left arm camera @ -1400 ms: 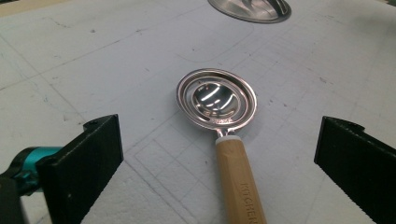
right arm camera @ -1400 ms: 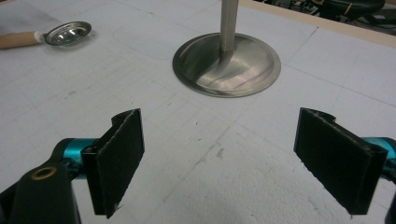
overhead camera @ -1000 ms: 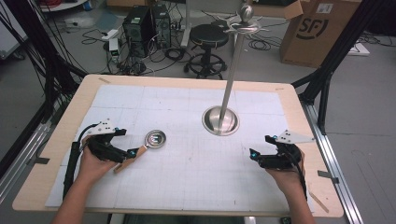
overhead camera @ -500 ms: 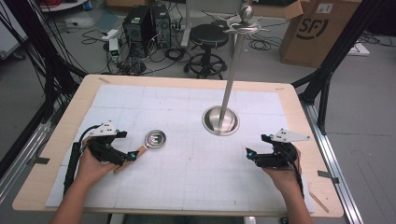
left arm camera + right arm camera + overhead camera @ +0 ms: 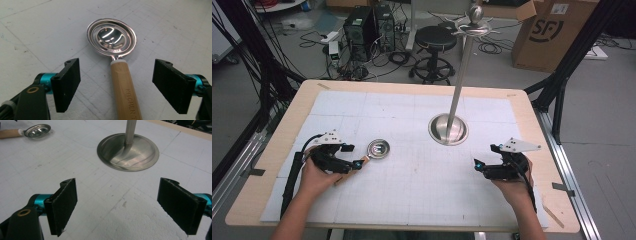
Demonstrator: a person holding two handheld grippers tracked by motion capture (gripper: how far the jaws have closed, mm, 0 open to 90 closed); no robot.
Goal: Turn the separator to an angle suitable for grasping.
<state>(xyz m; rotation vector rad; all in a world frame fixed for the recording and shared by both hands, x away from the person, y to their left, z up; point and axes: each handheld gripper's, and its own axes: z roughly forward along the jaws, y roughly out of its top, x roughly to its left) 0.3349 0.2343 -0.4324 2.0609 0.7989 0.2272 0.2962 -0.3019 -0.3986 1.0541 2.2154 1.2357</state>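
Left of the metal stand (image 5: 448, 129): left tongs (image 5: 116, 85) spread wide open, jaws on either side of the wooden handle (image 5: 126, 90) of a metal strainer spoon (image 5: 377, 148), not touching it. Spoon flat on the white surface (image 5: 422, 185), bowl pointing toward the stand's base. Right of the stand, nearer the person: right tongs (image 5: 479, 165) likewise wide open, empty, aimed toward the stand.

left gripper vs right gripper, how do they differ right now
The left gripper has the wooden handle of the steel strainer spoon lying between its open fingers; the right gripper has only bare mat between its fingers. The left one points at the spoon's bowl, the right one toward the metal stand's base. Both are open and held low over the table.
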